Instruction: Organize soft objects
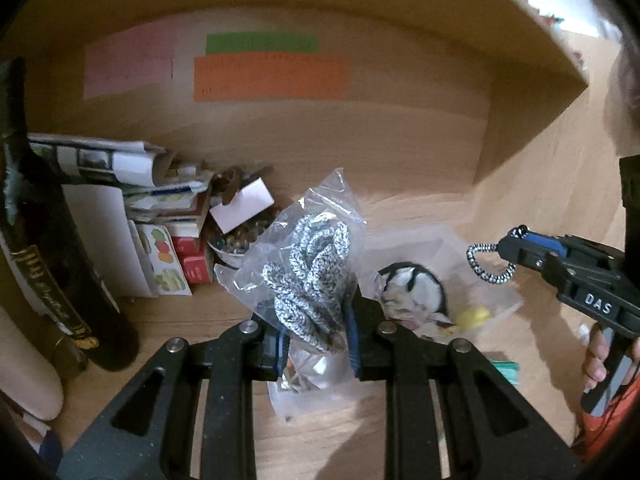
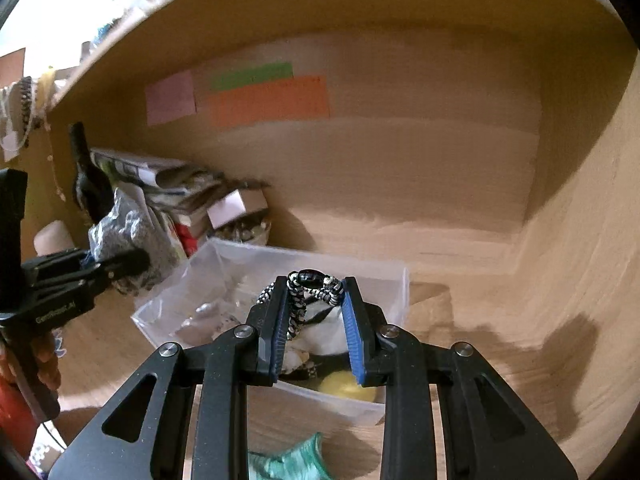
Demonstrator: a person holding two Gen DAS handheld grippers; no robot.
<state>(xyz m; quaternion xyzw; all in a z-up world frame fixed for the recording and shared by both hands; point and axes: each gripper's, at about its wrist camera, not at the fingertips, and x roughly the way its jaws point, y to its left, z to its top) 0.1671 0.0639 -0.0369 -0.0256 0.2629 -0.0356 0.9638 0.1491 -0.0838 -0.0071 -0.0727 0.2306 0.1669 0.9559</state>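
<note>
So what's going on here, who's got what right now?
Someone is sorting soft things inside a wooden shelf. The left claw is shut on a clear bag of grey knitted cord, held up off the shelf. The right claw grips a black-and-white braided cord loop above the clear plastic bin, which already holds a yellow ball and other items.

Three papers stick on the back wall of the wooden shelf [image 1: 400,148]: a pink paper [image 1: 128,64], a green strip [image 1: 262,42] and an orange paper [image 1: 270,78]. A dark bottle [image 1: 60,272] leans at the left, beside rolled magazines [image 1: 100,158] and small red boxes [image 1: 194,260].
</note>
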